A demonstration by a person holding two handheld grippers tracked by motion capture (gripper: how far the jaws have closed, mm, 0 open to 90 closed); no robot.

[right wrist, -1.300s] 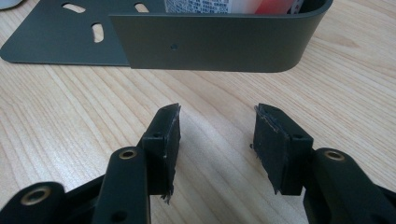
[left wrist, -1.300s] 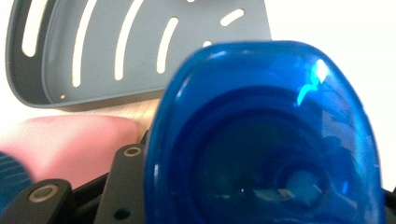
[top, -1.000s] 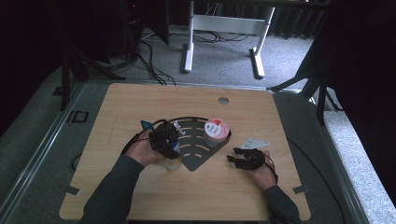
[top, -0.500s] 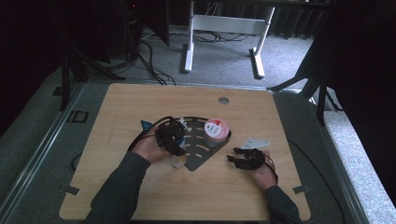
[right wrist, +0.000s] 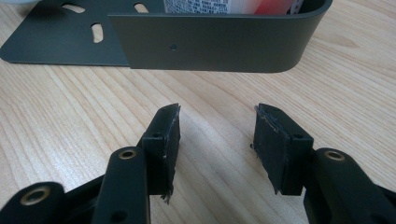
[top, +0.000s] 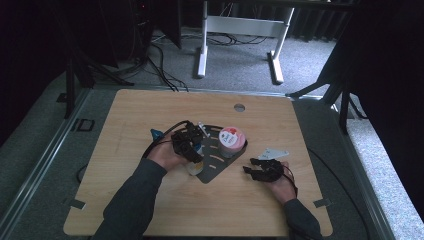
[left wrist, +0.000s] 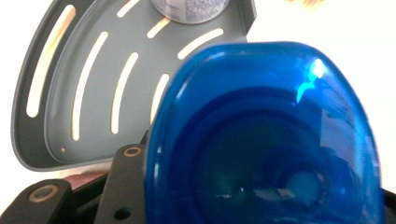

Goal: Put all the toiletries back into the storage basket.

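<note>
The left tool [top: 192, 150] is pinching a blue-capped bottle [left wrist: 266, 135] over the grey slotted tray's [top: 212, 167] near edge; the right tool [right wrist: 215, 140] is resting spread and empty on the bench [top: 125, 120].

You have a light wooden table [top: 150, 210] in front of you. A dark grey tray [top: 216, 165] with slots lies flat near its middle. A small grey plate [top: 273, 153] lies just to the right of the tray. A round hole [top: 239, 107] sits near the far edge.
</note>
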